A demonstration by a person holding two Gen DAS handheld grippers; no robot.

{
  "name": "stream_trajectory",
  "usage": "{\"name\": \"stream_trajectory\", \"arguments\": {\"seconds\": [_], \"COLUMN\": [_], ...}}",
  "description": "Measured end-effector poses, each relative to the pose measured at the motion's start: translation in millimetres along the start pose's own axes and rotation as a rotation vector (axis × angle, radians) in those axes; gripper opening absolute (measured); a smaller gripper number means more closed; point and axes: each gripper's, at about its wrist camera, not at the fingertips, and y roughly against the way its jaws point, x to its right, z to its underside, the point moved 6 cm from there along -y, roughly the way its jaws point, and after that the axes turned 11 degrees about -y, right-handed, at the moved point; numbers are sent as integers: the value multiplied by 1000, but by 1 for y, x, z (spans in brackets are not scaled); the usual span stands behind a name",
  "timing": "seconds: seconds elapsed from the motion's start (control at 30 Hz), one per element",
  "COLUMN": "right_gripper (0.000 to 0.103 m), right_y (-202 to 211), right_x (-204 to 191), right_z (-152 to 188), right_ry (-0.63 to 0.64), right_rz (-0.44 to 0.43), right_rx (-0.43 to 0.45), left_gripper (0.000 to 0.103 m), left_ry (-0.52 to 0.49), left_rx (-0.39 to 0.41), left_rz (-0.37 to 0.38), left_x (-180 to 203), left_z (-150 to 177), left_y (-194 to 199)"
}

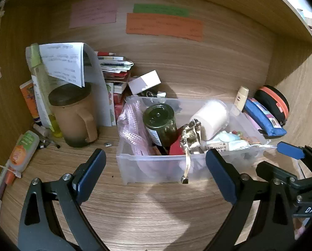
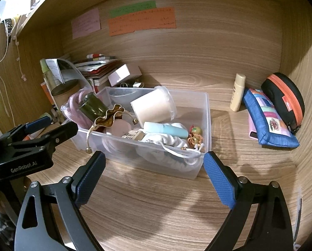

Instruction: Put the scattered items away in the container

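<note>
Now the clear box sits in the middle of the desk, nearly full. Both the left gripper and right gripper are wide and hold nothing. The gold pouch hangs over the near edge, so I think a bump could knock it out.

Both views taken low over the worktop, aimed forward past each gripper, near the clear container ahead, shared from left and right.
</note>
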Motion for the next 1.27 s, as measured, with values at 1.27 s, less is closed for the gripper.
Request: {"name": "stream_trajectory", "arguments": {"seconds": [1.27], "right_gripper": [94], "right_y": [3], "right_x": [-3], "right_z": [-1], "right_ry": [-2], "right_rz": [2], "right_rx": [2], "left_gripper": [99], "left_ry": [-81], "left_rx": [5], "left_rz": [8], "left_x": [21], "left_z": [-3], "left_y": [1]}}
